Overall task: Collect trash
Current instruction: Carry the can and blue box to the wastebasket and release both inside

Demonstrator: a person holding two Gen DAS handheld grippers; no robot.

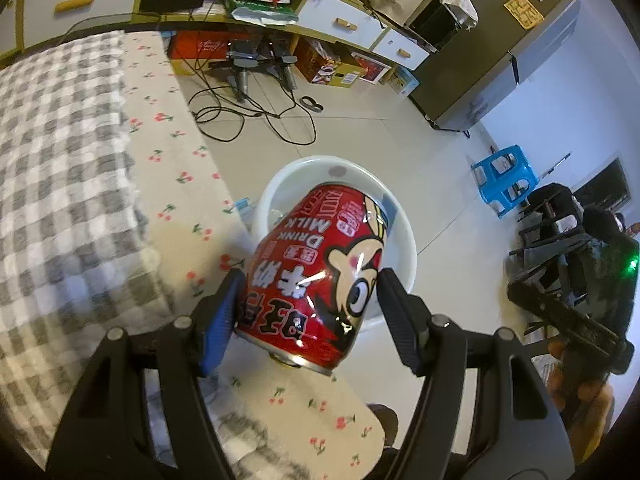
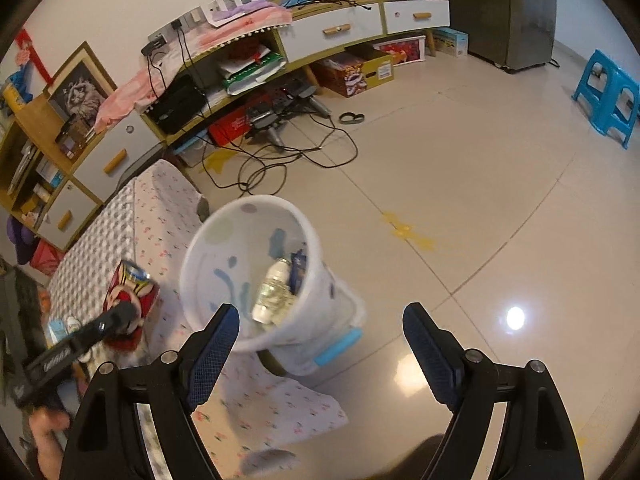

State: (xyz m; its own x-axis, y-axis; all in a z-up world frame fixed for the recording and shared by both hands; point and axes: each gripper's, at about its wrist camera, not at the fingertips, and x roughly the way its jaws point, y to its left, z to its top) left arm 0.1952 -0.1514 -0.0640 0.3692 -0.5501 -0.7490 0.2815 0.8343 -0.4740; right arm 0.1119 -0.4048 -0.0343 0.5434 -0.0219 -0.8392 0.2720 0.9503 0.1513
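Note:
My left gripper [image 1: 310,294] is shut on a red milk drink can [image 1: 316,276], held above the table edge and in front of a white trash bin [image 1: 404,232] on the floor. In the right wrist view the can [image 2: 128,296] sits in the left gripper's fingers [image 2: 120,316] left of the bin [image 2: 200,256]. The bin holds a clear plastic bottle [image 2: 274,292] and a blue wrapper [image 2: 298,270]. My right gripper [image 2: 320,334] is open and empty, just above and in front of the bin.
A table [image 1: 80,184] with a checked and cherry-print cloth lies to the left. Cables [image 2: 280,164] trail on the tiled floor before a TV cabinet [image 2: 332,32]. A blue stool [image 2: 608,96] stands far right, a grey fridge [image 2: 512,12] behind it.

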